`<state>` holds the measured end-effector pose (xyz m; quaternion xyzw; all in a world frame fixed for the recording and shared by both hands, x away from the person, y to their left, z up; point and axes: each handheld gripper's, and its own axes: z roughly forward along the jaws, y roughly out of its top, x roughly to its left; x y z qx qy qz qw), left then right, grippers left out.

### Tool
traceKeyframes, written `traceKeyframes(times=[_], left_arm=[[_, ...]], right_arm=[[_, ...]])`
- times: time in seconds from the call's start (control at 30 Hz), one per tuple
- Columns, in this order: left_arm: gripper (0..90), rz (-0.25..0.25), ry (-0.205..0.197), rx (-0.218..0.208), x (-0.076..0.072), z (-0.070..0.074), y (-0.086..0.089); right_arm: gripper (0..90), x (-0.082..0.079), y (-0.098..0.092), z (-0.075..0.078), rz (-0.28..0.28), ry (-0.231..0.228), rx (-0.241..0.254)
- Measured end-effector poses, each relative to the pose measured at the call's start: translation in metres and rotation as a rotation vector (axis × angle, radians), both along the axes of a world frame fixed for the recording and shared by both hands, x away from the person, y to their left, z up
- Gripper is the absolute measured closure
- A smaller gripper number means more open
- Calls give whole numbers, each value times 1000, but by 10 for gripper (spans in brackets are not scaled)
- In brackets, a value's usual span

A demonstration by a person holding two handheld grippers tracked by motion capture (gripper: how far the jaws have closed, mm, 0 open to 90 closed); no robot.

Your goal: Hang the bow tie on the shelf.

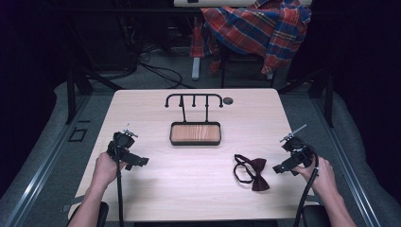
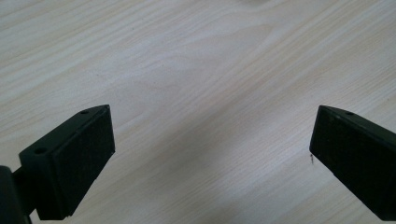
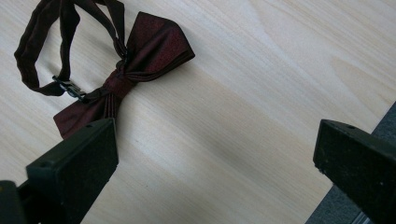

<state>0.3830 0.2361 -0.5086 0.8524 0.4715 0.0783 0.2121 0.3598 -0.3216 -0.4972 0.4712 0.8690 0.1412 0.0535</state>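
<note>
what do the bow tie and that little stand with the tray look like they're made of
Bow tie: dark maroon woven fabric, probably satin-like, judging by its faint sheen and pleats; its strap clasp looks like metal. Stand: thin black rods, likely painted metal. Tray: a wood-grain panel in a black rim, real wood or veneer.

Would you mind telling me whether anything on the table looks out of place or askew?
Only mildly: the bow tie lies loose and crooked on the table, strap splayed, apart from the hook stand. Nothing looks spilled or damaged.
</note>
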Motion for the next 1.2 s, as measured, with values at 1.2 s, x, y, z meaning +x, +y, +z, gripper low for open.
traceKeyframes(times=[1.2], left_arm=[[1, -13, 13, -6, 0, -3, -2]], right_arm=[[89, 18, 48, -3, 234, -87, -41]])
